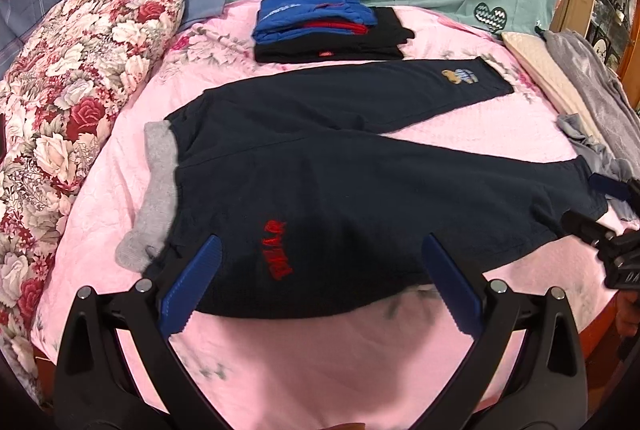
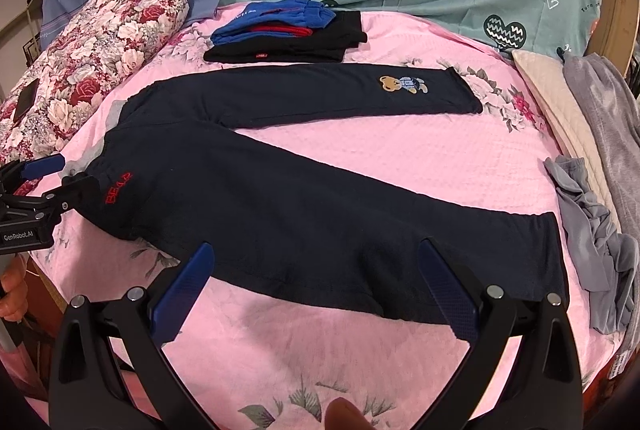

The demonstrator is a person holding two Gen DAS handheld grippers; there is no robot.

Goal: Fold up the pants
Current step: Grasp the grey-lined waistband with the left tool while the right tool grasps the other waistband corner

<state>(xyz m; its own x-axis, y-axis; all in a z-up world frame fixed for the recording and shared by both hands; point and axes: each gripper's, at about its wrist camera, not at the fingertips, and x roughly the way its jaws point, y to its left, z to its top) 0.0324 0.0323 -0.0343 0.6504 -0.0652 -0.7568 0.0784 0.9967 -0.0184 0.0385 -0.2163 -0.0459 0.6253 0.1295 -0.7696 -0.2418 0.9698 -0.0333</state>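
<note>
pants [image 2: 304, 189]: dark navy, unfolded, laid flat face-up on the pink bedspread; legs splayed in a V, waist toward the left, cuffs toward the right; grey waistband [image 1: 158, 185] at the left end, partly turned out; red embroidered "BEAR" lettering [image 2: 118, 187] on the near hip; bear patch [image 2: 404, 84] low on the far leg, near its cuff; near leg runs diagonally toward the front right, hem close to the bed's near edge; fabric mostly smooth, light creasing at the crotch
</note>
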